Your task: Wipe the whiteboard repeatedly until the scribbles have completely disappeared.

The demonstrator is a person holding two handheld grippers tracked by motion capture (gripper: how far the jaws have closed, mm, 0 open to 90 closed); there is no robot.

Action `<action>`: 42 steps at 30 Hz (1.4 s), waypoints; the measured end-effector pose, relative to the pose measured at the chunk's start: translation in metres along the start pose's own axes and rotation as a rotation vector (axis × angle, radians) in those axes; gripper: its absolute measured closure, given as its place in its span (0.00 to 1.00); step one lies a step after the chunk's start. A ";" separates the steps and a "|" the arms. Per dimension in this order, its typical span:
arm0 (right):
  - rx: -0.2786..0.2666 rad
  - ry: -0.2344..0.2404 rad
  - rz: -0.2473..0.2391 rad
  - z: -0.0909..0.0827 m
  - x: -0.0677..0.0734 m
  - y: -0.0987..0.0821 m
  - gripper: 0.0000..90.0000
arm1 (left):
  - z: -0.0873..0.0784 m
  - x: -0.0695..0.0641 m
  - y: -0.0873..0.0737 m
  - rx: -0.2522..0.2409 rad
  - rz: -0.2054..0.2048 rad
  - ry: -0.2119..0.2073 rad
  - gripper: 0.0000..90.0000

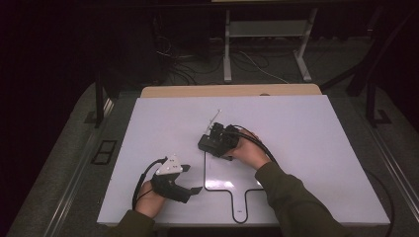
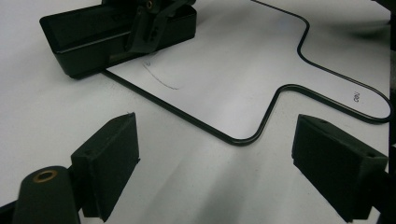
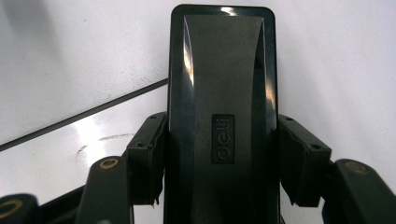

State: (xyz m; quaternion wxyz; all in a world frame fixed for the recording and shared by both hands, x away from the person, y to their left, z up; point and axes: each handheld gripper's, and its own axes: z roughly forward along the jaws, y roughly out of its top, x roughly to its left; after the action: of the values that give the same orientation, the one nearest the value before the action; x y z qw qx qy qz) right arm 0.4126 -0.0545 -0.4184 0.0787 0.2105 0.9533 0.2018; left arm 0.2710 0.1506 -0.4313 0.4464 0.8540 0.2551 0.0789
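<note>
A black block-shaped whiteboard eraser (image 3: pixel 222 93) with a brand label on top lies flat on the white board (image 1: pixel 296 148). My right gripper (image 3: pixel 222 158) is shut on it, one pad (image 3: pixel 144 158) pressing each long side. In the high view the eraser (image 1: pixel 205 145) sits mid-board, at the upper left corner of a black drawn outline (image 1: pixel 205 173), with the right gripper (image 1: pixel 215 140) behind it. Low on the left of the board, my left gripper (image 1: pixel 192 178) is open and holds nothing. The left gripper view shows its jaws wide apart (image 2: pixel 224 163) over bare board, with the eraser (image 2: pixel 93 37) farther off.
A faint curved pen mark (image 2: pixel 161 77) lies just inside the outline beside the eraser. A thin white stick (image 1: pixel 215 117) lies just beyond the right gripper. Each gripper trails a cable (image 1: pixel 262 145). A wooden table edge (image 1: pixel 232 90) shows past the board, and dark floor surrounds it.
</note>
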 end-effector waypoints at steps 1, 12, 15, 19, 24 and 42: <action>-0.001 -0.006 -0.008 0.000 -0.002 0.000 0.43 | 0.000 0.000 0.000 0.000 0.000 -0.001 0.15; 0.001 -0.013 0.011 0.000 -0.004 -0.001 0.43 | 0.000 0.000 0.000 0.000 0.001 0.000 0.15; -0.002 -0.003 -0.019 -0.001 0.006 -0.003 0.43 | 0.000 0.000 0.000 0.000 0.004 0.003 0.15; -0.009 0.009 -0.045 -0.004 0.022 -0.008 0.43 | 0.000 0.000 0.000 0.001 0.006 0.002 0.15; -0.011 0.021 -0.059 -0.006 0.030 -0.010 0.43 | 0.001 0.000 0.001 0.003 0.009 0.002 0.15; 0.007 0.020 -0.068 -0.005 0.029 -0.006 0.43 | 0.000 0.000 0.000 0.000 0.012 0.004 0.15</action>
State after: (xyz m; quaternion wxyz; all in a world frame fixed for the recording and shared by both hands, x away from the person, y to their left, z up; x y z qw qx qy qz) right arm 0.3832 -0.0480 -0.4184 0.0753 0.1765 0.9613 0.1979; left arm 0.2710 0.1506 -0.4307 0.4456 0.8553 0.2509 0.0833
